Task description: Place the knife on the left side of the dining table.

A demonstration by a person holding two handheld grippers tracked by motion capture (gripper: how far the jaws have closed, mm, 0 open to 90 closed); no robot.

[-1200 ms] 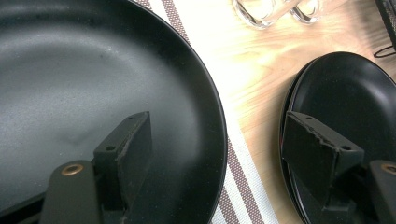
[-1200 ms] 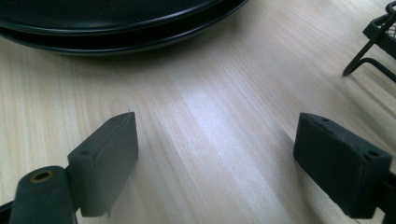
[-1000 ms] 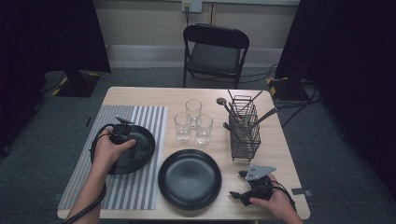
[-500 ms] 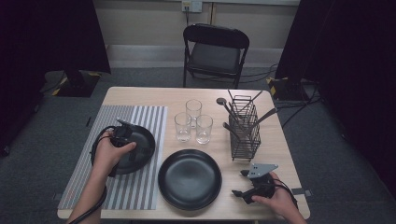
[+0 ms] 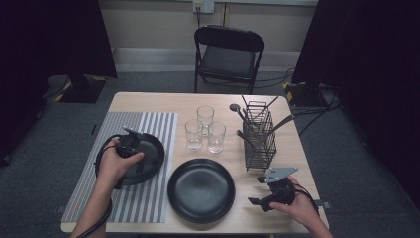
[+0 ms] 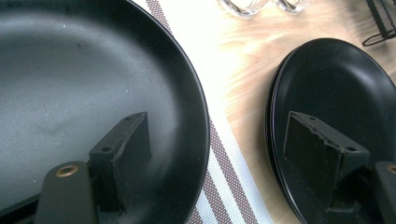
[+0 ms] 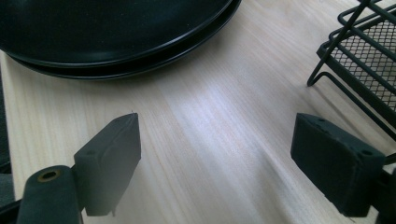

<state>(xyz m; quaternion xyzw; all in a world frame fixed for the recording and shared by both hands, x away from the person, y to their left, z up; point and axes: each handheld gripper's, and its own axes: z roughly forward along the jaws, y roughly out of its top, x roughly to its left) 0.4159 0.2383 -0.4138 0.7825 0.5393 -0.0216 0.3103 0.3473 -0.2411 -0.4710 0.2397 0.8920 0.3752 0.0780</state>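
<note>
- Black plate (image 5: pixel 144 159) lies on the striped mat (image 5: pixel 153 198) at the left of the desk (image 5: pixel 148 101); the left tongs (image 5: pixel 130 144) hover over its left half.
- Left tongs (image 6: pixel 219 154): jaws wide apart, holding nothing. In the left gripper view one jaw stands over the plate's (image 6: pixel 84 79) inner surface, the other over the neighbouring plate stack (image 6: pixel 336 84); the plate's right rim runs between them.
- Mat stripes and a strip of bare wood separate this plate from the stack (image 5: pixel 200 189), which sits near the front edge of the desk. The two are close but apart.
- Right tongs (image 5: pixel 260 191) rest at the front right corner of the desk, just right of the stack.
- Right tongs (image 7: pixel 215 168): jaws wide apart, nothing between them but bare wood. The stack's rim (image 7: pixel 140 56) lies ahead at the left, the foot of the wire cutlery rack (image 7: pixel 359 56) ahead at the right.
- Three glasses (image 5: pixel 203 130) stand grouped behind the stack, left of the rack (image 5: pixel 258 139).
- Open desk surface remains along the far edge and between the stack and the rack.
</note>
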